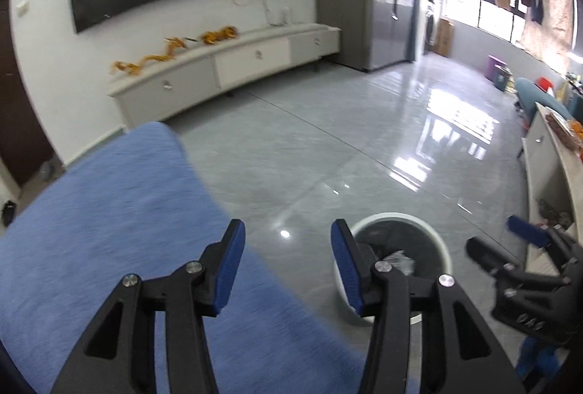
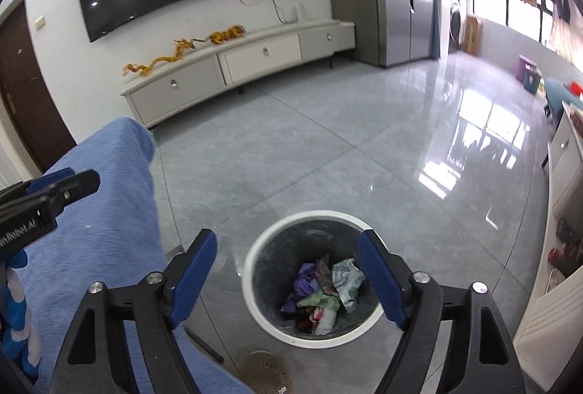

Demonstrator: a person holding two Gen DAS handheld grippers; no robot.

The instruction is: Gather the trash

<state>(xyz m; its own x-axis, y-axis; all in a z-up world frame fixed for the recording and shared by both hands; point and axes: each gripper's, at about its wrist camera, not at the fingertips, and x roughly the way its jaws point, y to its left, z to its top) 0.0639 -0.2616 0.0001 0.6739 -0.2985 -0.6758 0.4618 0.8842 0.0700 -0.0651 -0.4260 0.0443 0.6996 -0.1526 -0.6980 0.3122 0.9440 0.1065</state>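
Both claws hang empty over the scene, jaws spread with nothing between the blue pads. The bin [image 2: 312, 279], a white-rimmed round pail with a dark liner, stands on the grey tile floor [image 2: 328, 146] and already holds a heap of crumpled wrappers [image 2: 324, 292]. Seen from the right claw [image 2: 288, 279], the bin lies straight ahead and below, its mouth framed between the two fingers; the right claw is plainly the nearer one. From the left claw [image 1: 288, 270] the bin [image 1: 397, 222] sits off to the right, behind that claw's right finger, while the blue cloth [image 1: 109, 230] of the bench spreads below and to the left. No loose trash shows on the cloth or the floor, so any further piece would have to be sought elsewhere, probably on the cloth side where the left claw is closer.
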